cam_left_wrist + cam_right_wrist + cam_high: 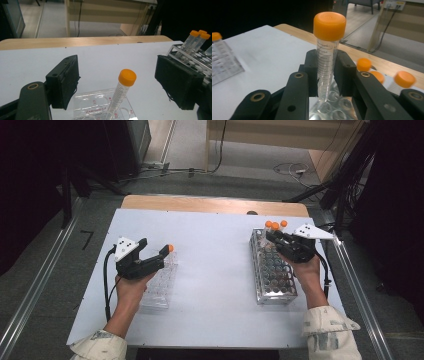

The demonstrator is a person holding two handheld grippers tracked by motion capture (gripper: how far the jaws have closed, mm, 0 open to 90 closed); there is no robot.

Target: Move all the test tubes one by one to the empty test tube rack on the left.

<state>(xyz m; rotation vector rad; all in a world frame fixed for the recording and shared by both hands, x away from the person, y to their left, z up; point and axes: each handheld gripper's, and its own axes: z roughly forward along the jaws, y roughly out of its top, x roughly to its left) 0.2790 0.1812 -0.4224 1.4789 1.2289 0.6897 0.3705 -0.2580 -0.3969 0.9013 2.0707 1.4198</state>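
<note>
above the metal rack (260,270), right tongs (327,72) pinching a capped tube (326,57); risk of slipping or snagging neighbours. left tongs (120,82) spread around another tube (122,92).

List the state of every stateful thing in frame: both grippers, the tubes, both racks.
Left gripper: open, jaws either side of a tube, not touching it.
Right gripper: shut on a clear orange-capped tube, upright, capped.
Clear tube with orange cap in clear acrylic rack: leaning, capped.
Metal wire rack: mostly empty, three capped tubes at far end.
</note>
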